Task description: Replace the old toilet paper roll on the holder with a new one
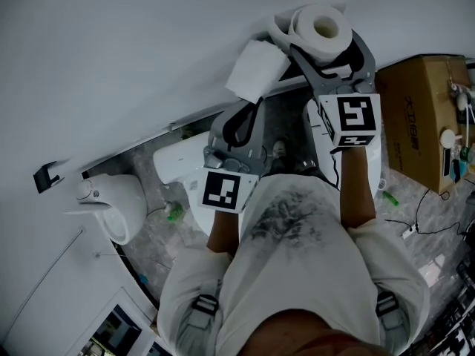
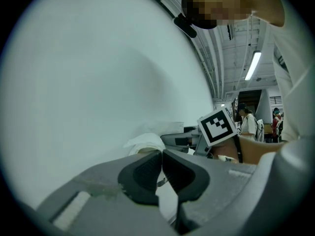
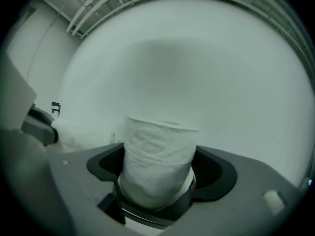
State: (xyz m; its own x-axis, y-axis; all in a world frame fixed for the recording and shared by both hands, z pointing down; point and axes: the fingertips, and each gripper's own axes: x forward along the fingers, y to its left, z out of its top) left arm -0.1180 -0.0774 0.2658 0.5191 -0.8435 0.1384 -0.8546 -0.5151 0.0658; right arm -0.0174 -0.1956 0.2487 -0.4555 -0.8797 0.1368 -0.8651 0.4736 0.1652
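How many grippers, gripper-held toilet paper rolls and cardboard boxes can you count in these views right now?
Grippers: 2 (left gripper, right gripper)
Toilet paper rolls held: 1 (toilet paper roll, clamped in the right gripper)
Cardboard boxes: 1 (cardboard box)
Total: 4

Grey marbled floor (image 1: 152, 236) under both tongs. Standing on it: brown cardboard box (image 1: 419, 113) right of the right tongs (image 1: 324, 47), white ceramic fixture (image 1: 182, 162) under the left tongs (image 1: 249, 113). Lying there also: thin cables (image 1: 415, 228) near the box, small green scrap (image 1: 175, 213) beside the fixture.
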